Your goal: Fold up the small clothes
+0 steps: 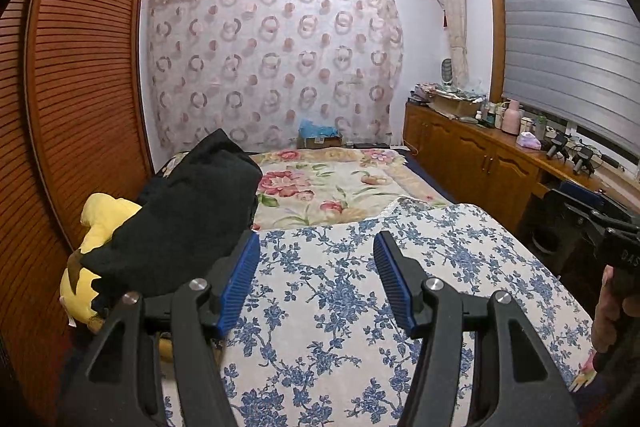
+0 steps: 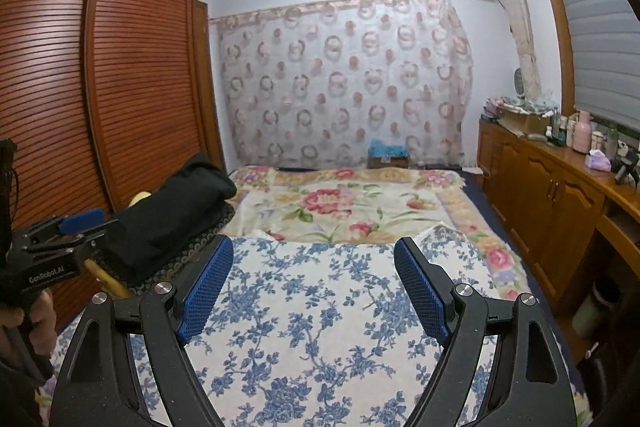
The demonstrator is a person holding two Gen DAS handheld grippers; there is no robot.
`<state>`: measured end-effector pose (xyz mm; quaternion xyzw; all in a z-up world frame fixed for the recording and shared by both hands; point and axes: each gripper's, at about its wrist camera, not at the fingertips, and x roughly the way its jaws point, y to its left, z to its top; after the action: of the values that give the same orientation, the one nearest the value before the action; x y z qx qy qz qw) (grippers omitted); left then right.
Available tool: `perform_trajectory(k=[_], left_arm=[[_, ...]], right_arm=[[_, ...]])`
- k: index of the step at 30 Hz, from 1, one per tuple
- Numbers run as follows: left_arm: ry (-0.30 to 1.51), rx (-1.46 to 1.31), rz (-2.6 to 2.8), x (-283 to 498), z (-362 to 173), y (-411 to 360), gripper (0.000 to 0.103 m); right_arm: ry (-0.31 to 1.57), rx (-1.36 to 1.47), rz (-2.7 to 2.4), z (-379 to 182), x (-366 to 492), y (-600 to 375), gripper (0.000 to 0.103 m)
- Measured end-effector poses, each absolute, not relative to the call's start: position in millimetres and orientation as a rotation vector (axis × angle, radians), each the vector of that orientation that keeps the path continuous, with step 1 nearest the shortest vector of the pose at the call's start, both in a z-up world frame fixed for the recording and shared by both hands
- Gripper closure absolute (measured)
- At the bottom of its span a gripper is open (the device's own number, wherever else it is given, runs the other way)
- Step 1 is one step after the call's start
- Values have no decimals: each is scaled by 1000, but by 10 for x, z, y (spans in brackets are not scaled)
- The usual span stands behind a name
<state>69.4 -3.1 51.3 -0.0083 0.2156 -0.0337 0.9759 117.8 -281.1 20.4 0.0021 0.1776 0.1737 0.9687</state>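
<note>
Fingers apart, both grippers | black clothes [image 1: 188, 211] half hide yellow plush [image 1: 100, 227] | cover [image 1: 340, 307] cropped

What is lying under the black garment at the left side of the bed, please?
Under the black garment a yellow plush toy sticks out; a dark patterned cushion shows beneath too. The rest is covered.

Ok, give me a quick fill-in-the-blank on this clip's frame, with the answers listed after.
1. Both the left tongs and the right tongs are ____, holding nothing.
2. The black garment lies heaped on a ____ plush toy.
3. The cloth under both tongs has a ____ floral print on white.

Answers: open; yellow; blue
</note>
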Motion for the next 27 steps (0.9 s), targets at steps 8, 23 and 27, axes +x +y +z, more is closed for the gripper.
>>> perform_trajectory(k=[8,23,27], left_arm=[[431,-12,-57,679,504,-40,44],[428,-10,-55,676,503,-12,44],[428,-12,-54,676,500,-14,44]], right_arm=[[361,2,349,200,1143,-2805,19],[363,2,353,183,1126,-2812,19],[364,2,352,166,1134,-2810,19]])
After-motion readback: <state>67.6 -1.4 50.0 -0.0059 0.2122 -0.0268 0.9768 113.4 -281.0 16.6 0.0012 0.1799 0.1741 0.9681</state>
